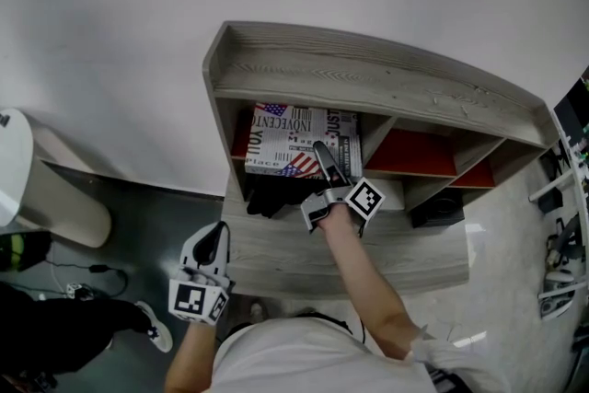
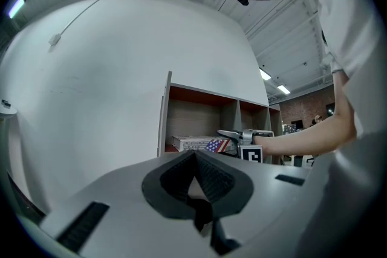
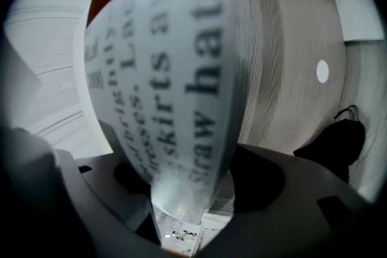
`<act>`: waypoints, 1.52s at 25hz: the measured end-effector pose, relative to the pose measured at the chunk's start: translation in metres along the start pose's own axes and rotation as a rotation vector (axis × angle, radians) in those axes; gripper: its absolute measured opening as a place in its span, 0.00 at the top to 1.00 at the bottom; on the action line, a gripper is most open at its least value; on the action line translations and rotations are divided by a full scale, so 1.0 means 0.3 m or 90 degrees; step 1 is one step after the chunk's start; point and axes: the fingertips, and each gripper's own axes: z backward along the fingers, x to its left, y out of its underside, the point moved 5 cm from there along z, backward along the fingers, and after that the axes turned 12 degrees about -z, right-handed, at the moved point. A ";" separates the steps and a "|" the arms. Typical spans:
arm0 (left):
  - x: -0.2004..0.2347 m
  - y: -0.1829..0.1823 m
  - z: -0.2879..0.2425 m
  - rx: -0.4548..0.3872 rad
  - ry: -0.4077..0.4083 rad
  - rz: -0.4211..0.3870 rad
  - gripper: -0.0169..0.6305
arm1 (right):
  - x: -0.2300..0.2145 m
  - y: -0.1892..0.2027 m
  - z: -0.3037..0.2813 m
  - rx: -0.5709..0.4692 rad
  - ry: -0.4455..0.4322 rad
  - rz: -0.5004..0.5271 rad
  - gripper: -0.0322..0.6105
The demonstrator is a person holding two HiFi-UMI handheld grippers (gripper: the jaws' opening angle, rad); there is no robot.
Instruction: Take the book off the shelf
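A book (image 1: 294,138) with a newsprint and American-flag cover lies flat in the left compartment of the grey wooden shelf (image 1: 368,74), its front edge sticking out. My right gripper (image 1: 324,157) is shut on that front edge. In the right gripper view the book (image 3: 169,69) fills the picture, clamped between the jaws of the right gripper (image 3: 181,202). My left gripper (image 1: 210,244) hangs low at the left, apart from the shelf, holding nothing. In the left gripper view the left gripper (image 2: 195,157) looks shut, and beyond it are the book (image 2: 196,143) and the right gripper (image 2: 233,134).
A black item (image 1: 267,196) lies below the book on the lower shelf board. The other compartments have red back panels (image 1: 409,152); a dark box (image 1: 437,209) sits lower right. A white cylinder (image 1: 37,189) stands on the floor at left, next to cables and a person's shoe (image 1: 152,327).
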 end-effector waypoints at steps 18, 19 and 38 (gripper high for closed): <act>-0.005 0.026 0.112 -0.001 0.003 0.018 0.95 | -0.013 0.011 0.041 -0.029 0.029 -0.026 0.57; -0.006 0.028 0.119 0.000 0.003 0.018 0.95 | -0.013 0.013 0.043 -0.029 0.028 -0.028 0.57; -0.066 0.050 0.221 0.009 0.026 0.029 0.95 | 0.001 0.076 0.204 -0.027 0.004 -0.016 0.68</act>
